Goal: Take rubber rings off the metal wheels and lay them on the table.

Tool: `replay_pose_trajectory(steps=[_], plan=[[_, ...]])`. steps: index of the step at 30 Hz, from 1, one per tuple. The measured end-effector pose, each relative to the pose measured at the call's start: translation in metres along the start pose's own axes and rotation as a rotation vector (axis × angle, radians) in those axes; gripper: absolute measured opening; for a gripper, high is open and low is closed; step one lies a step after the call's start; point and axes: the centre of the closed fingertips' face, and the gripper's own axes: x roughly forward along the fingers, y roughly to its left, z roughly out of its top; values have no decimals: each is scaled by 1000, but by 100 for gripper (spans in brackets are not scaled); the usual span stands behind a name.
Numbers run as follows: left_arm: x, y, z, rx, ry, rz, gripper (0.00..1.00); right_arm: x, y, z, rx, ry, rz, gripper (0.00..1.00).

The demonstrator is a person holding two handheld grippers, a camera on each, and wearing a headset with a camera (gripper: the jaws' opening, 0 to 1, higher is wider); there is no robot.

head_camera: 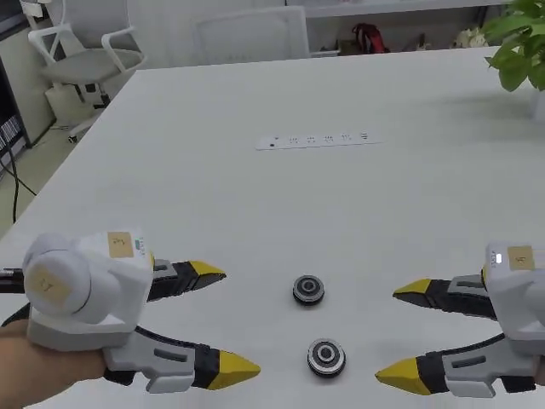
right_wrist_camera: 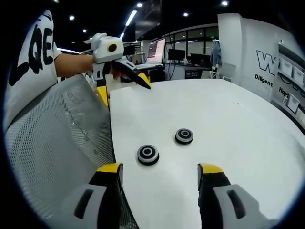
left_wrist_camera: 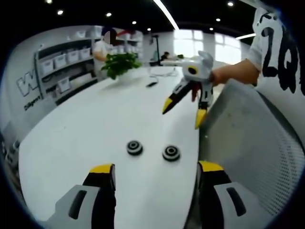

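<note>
- The table (head_camera: 170,153) is a broad, smooth, matte white slab with a rounded edge.
- Two small round metal wheels lie flat on it toward 6 o'clock in the head view. They are the far wheel (head_camera: 308,290) and the near wheel (head_camera: 326,357), close together but not touching, the near one at 5 o'clock of the far one.
- Each wheel has a silvery hub around a dark centre, and a black rubber ring (head_camera: 312,359) sits on its rim.
- There are two grippers, the left gripper (head_camera: 232,321) at 8 o'clock and the right gripper (head_camera: 392,332) at 4 o'clock. Both have white moulded shells and black jaws ending in pointed yellow tips.
- Both pairs of jaws are spread wide and grasp nothing, and the wheels sit between the two grippers, clear of every tip.
- One flat white power strip (head_camera: 317,139) lies toward 12 o'clock from the wheels.
- One leafy green plant (head_camera: 519,43) stands at 2 o'clock.
- A grey mesh chair back (right_wrist_camera: 57,143) stands at the table's edge.
</note>
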Motion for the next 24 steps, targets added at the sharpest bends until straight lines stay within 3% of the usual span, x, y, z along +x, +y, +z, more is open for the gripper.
replay_pose_trajectory(steps=[24], plan=[[21,-2,11,13,-2,-58,62,16,3,4,-15,5,63,51]])
